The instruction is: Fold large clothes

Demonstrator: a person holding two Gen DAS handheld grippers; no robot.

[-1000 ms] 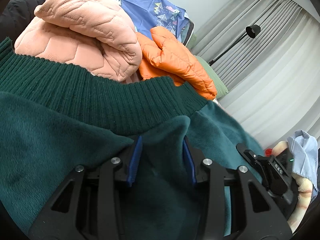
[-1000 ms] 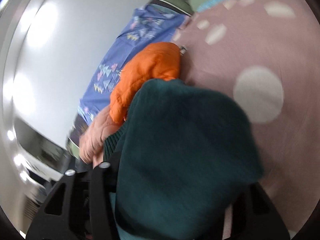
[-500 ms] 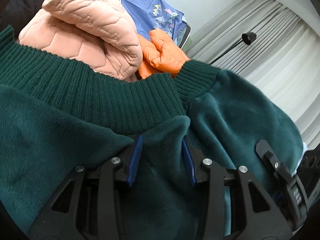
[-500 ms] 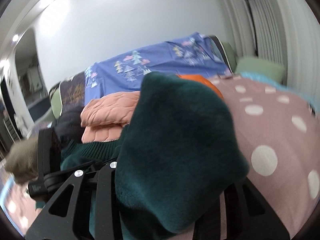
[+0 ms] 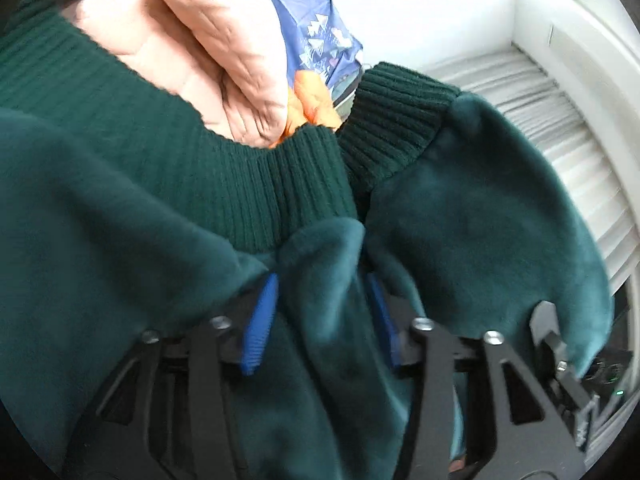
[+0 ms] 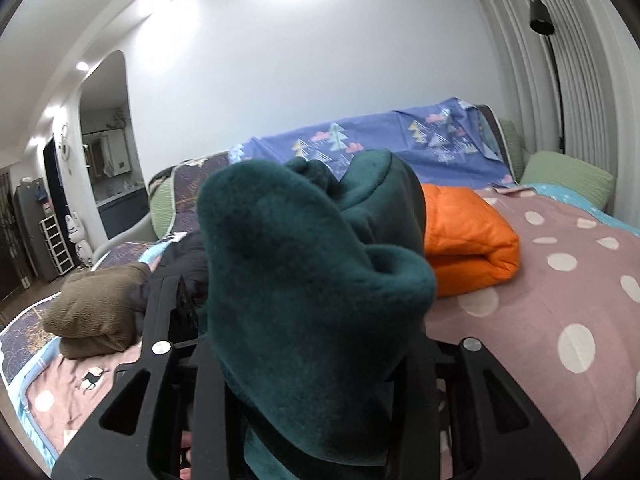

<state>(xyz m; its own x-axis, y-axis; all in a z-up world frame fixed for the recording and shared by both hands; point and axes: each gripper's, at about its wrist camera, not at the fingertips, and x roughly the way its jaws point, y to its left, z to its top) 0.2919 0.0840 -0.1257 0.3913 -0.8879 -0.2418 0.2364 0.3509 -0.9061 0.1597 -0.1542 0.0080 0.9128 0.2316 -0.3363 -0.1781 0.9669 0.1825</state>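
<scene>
A dark green fleece sweater (image 5: 100, 216) with ribbed hem (image 5: 248, 168) fills the left wrist view. My left gripper (image 5: 320, 312) is shut on a fold of it between its blue pads (image 5: 260, 320). In the right wrist view the same green sweater (image 6: 304, 280) bulges up over my right gripper (image 6: 316, 360), which is shut on it; the fingertips are hidden by the cloth. The right gripper's black body (image 5: 560, 364) shows at the lower right of the left wrist view, close beside the left one.
A folded orange puffer jacket (image 6: 464, 236) lies on the pink polka-dot bedspread (image 6: 560, 300). A peach quilted jacket (image 5: 208, 48) sits behind the sweater. A folded brown garment (image 6: 96, 308) lies at left. A blue patterned sheet (image 6: 380, 140) covers the headboard. Curtains and a floor lamp (image 6: 544, 24) stand at right.
The right gripper has swung up and leveled, carrying its part of the green sweater across toward the left gripper. Both cuffs of ribbing now meet. Both grips are unchanged.
</scene>
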